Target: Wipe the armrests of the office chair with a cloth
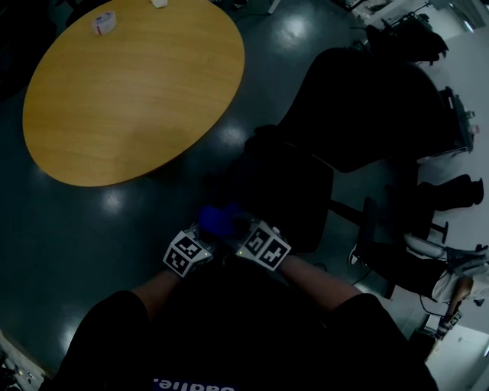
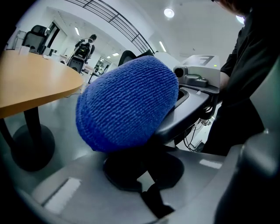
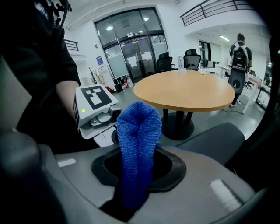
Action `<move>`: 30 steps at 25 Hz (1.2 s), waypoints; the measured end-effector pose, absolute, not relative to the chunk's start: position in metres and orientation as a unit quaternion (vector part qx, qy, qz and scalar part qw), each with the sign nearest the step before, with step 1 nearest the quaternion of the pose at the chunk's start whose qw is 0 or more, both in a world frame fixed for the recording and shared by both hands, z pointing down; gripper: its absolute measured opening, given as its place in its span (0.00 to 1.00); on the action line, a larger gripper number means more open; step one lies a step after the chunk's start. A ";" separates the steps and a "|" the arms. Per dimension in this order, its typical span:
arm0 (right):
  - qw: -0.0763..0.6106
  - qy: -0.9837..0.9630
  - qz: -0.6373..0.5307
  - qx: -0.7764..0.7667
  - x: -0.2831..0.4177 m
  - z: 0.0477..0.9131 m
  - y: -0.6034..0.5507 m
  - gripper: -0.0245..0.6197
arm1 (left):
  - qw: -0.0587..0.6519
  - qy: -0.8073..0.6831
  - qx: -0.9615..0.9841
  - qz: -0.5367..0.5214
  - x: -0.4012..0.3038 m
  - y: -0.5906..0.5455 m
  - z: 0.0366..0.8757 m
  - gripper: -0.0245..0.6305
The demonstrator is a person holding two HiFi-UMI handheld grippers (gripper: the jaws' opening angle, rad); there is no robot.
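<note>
The blue cloth is bunched up just ahead of both grippers, low in the head view. My right gripper is shut on the cloth, which stands up folded out of its jaws. My left gripper sits close beside it, jaws together with nothing between them; the cloth fills the space right in front of it. In the head view the left gripper and right gripper nearly touch. The black office chair stands just ahead to the right, one armrest showing near its seat.
A round wooden table stands ahead to the left with a roll of tape on it. More dark chairs and a person's legs are at the right. A person stands far off.
</note>
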State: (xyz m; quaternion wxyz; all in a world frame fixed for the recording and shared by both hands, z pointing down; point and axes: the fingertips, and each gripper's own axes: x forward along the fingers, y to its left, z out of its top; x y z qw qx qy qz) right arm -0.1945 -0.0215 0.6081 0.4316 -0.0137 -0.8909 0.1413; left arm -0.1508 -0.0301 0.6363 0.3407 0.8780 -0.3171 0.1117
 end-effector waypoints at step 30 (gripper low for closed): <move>0.530 -0.830 0.004 0.172 -0.090 0.605 -0.263 0.21 | 0.350 -0.365 0.856 0.107 -0.165 -0.059 0.640 0.06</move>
